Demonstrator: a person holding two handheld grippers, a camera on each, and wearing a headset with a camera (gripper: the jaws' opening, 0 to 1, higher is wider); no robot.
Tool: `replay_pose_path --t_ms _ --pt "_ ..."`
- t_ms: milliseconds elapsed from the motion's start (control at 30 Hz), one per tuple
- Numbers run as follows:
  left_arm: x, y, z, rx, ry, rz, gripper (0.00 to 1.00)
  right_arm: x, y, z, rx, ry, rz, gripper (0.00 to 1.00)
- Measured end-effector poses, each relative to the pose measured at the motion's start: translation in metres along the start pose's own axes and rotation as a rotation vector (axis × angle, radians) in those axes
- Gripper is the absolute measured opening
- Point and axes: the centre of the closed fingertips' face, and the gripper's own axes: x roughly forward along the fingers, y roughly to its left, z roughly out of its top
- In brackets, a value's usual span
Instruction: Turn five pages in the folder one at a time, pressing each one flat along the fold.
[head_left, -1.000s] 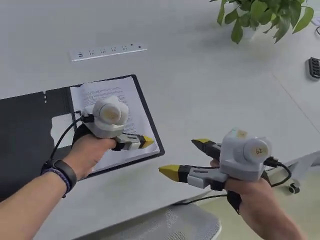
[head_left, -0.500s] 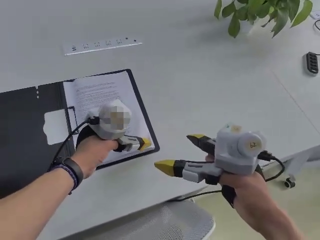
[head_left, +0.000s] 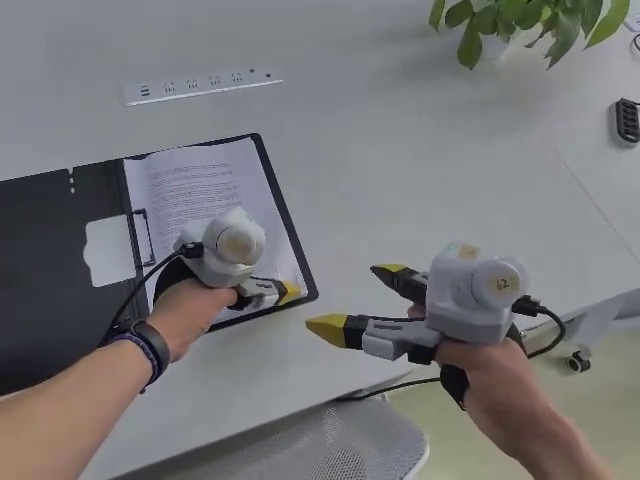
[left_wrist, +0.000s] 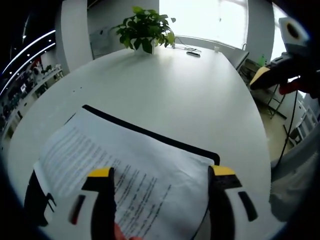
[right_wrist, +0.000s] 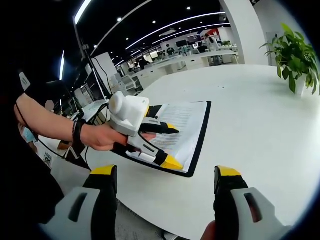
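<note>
Along the near left edge of the worktop (head_left: 420, 150), looking at the folder (head_left: 50, 300) lying open, with the black inner cover on the left and the printed top page (head_left: 205, 185) lying flat on the right. Holding the left tool (left_wrist: 161, 172) low over that page's near right corner, jaws spread and gripping nothing; not telling whether the tips are touching paper. Judging the step in hand: catching one sheet alone at this corner, closing lightly, swinging it across, then stroking down beside the fold. Holding the right tool (head_left: 358, 300) further right, past the folder and by the worktop's front edge, jaws likewise apart and empty. Seeing inside the folder the pages under what looks like a clip (head_left: 143, 235) by the spine, and a white card (head_left: 108, 250) on the cover.
</note>
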Motion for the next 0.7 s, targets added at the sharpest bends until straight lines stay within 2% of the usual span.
replay_pose_path --t_ms 233,500,700 --pt "0.002 0.005 0.000 0.004 -0.018 -0.002 0.74 0.004 -0.001 0.003 -0.002 0.001 0.009 0.79" --pt "0.002 0.016 0.000 -0.016 -0.033 0.002 0.66 0.015 -0.004 0.008 -0.007 0.003 0.026 0.76" --pt "0.001 0.014 -0.001 -0.024 -0.041 0.006 0.64 0.027 -0.010 0.014 -0.010 0.002 0.040 0.74"
